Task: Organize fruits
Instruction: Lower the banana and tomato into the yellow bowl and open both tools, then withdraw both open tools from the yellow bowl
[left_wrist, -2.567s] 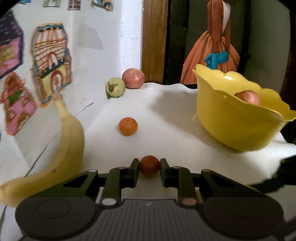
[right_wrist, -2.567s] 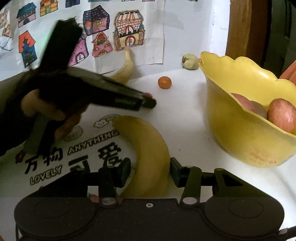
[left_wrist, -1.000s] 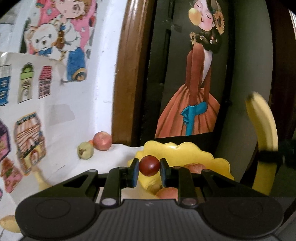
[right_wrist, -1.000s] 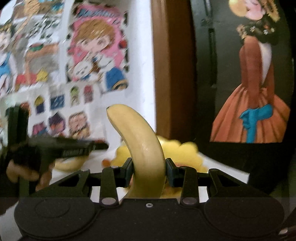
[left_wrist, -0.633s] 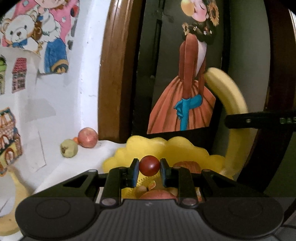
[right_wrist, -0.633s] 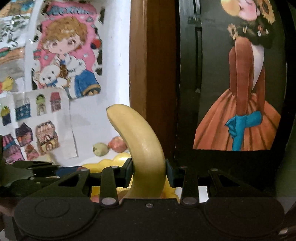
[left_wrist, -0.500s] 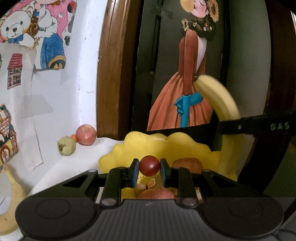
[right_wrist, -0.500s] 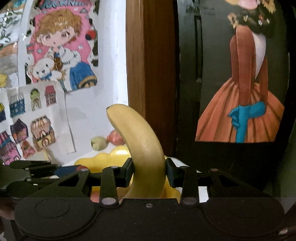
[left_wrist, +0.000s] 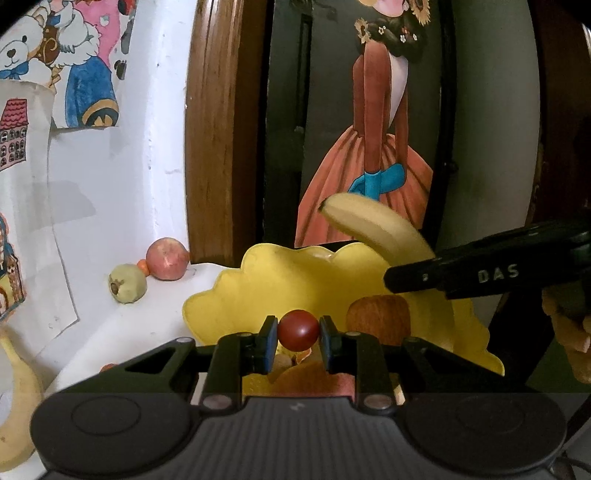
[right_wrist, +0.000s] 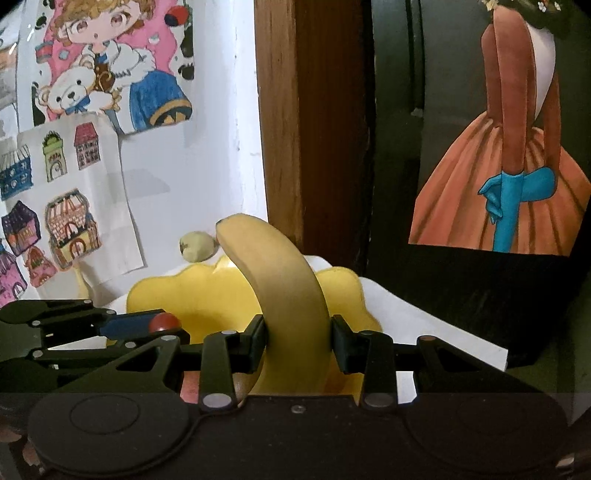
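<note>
Yellow plastic, scalloped at the rim, makes up the bowl (left_wrist: 280, 280) that we take as our landmark; it stands on a white table (left_wrist: 162, 317). Above the bowl's near side our left gripper (left_wrist: 298, 334) has its jaws clenched on a small dark-red round fruit (left_wrist: 298, 329), which hangs over the bowl's inside. Above the bowl's right side, in the left wrist view, our right gripper (right_wrist: 298, 341) grasps a banana (right_wrist: 284, 295) at its middle, jaws pressed on both flanks; the banana's blunt end arches up over the bowl's far rim. In the right wrist view the left gripper reaches in over the bowl's left rim with the red fruit at its tip.

Inside the bowl we see a reddish apple (left_wrist: 380, 317) toward the right wall, with more fruit partly hidden under the left gripper's fingers. Beyond the bowl's left, against the wall corner, a pale green fruit (left_wrist: 127, 283) and a pink-red apple (left_wrist: 167, 258) sit just beside each other, a bit of orange showing between them. Farther left of the bowl a second banana (left_wrist: 16, 398) lies at the table's edge. Behind the bowl stands a picture of a figure in an orange dress (left_wrist: 369, 162).
</note>
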